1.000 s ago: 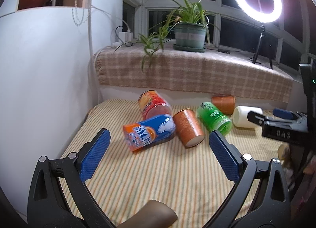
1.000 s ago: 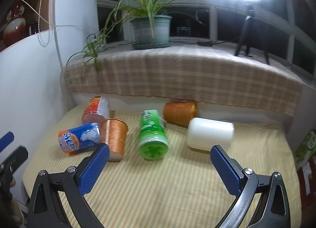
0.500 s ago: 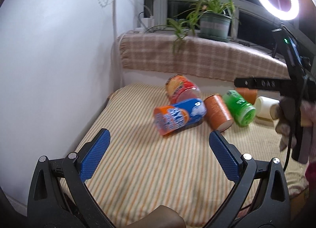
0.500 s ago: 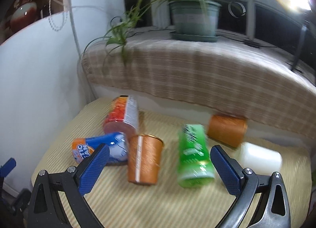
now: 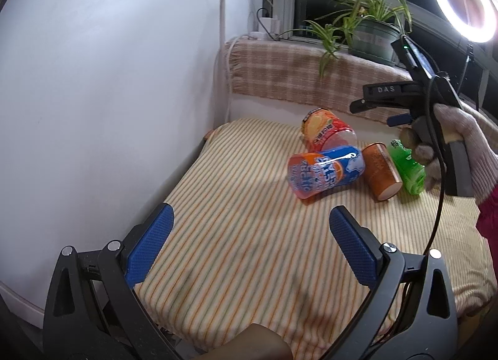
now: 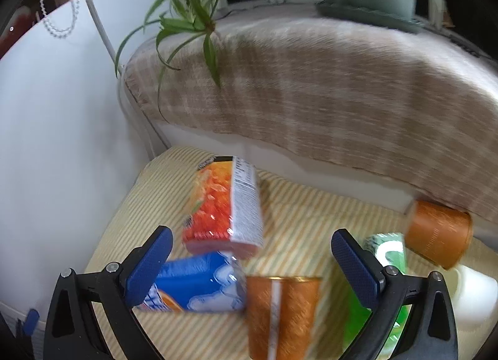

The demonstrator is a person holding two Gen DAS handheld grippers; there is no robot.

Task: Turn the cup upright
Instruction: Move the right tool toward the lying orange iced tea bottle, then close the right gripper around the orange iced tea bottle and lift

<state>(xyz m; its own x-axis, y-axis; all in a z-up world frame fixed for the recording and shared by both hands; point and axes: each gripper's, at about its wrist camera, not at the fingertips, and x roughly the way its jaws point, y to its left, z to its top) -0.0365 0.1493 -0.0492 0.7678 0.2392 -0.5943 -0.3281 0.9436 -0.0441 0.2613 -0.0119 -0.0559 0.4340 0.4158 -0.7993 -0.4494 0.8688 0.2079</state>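
Several cups lie on their sides on a striped cloth point(image 5: 236, 220): a red-orange cup point(image 5: 323, 131) point(image 6: 227, 207), a blue-orange cup point(image 5: 323, 174) point(image 6: 199, 282), a copper cup point(image 5: 379, 171) point(image 6: 280, 313), a green cup point(image 5: 407, 167) point(image 6: 386, 257), a second copper cup point(image 6: 439, 232) and a white cup point(image 6: 473, 294). My left gripper point(image 5: 249, 241) is open and empty, low over the cloth's near part. My right gripper point(image 6: 249, 263) is open and empty, close above the red-orange, blue and copper cups; it also shows in the left wrist view point(image 5: 386, 111), held by a gloved hand.
A white wall point(image 5: 109, 95) borders the cloth on the left. A ledge with a checked cloth point(image 6: 326, 89) runs behind the cups, bearing a potted plant point(image 5: 373, 36). A ring light point(image 5: 463, 2) stands at the far right.
My right gripper has moved forward and left, down toward the red-orange and blue cups. My left gripper has swung back and to the left. The cups have not moved.
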